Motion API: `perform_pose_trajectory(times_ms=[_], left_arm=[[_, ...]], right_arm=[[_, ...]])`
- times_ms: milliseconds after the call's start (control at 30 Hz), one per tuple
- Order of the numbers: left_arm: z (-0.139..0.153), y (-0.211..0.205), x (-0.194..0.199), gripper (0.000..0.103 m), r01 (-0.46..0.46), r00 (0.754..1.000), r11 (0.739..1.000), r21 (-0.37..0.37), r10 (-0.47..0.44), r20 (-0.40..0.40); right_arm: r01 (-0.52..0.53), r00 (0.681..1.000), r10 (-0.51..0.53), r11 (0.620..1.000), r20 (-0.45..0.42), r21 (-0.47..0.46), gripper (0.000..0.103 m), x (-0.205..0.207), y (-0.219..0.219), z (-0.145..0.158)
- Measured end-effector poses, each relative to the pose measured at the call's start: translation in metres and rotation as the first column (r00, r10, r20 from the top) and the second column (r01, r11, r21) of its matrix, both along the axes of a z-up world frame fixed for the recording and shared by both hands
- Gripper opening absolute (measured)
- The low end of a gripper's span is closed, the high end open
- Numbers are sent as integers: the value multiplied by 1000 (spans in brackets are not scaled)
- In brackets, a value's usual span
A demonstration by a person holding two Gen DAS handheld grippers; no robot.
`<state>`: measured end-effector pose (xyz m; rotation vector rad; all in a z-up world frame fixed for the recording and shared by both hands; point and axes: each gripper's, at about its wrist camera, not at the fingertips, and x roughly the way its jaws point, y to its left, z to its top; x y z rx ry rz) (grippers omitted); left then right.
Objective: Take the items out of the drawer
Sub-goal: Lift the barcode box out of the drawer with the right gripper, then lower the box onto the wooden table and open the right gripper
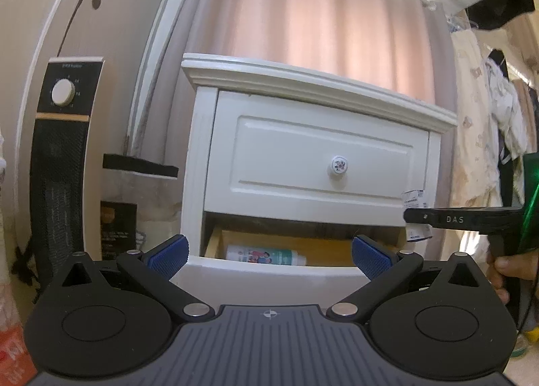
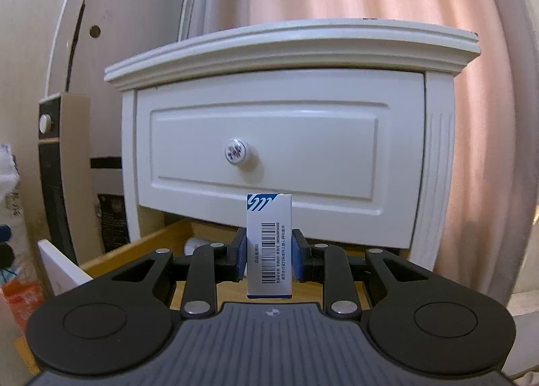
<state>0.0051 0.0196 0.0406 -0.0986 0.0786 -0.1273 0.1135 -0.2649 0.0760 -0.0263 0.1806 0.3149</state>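
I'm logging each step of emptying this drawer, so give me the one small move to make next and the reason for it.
Probably lift the right claw up and back, away from the open lower drawer. It is already shut on the small white box, held upright above the drawer. The left claw is open and empty, facing the bottle that lies inside; it could go in next.

A: Background, relative to the pink curtain [image 1: 320, 32]?
B: Black tower heater [image 1: 62, 163] with a white dial [image 1: 63, 92], well left of it. Door [image 1: 84, 15] left too.
A: Right side?
B: Hanging clothes [image 1: 485, 123], just right of the curtain.
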Motion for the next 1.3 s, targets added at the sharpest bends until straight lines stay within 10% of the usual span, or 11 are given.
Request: perform_pose_trajectory(times_ms=[733, 1300], left_arm=[[-18, -20, -21, 103, 36, 999, 999, 5, -36, -38], [-52, -28, -32, 103, -2, 999, 999, 37, 3, -36]], right_arm=[[149, 973, -145, 989, 181, -7, 26, -107, -18, -16], [217, 976, -218, 976, 27, 31, 26, -138, -7, -181]])
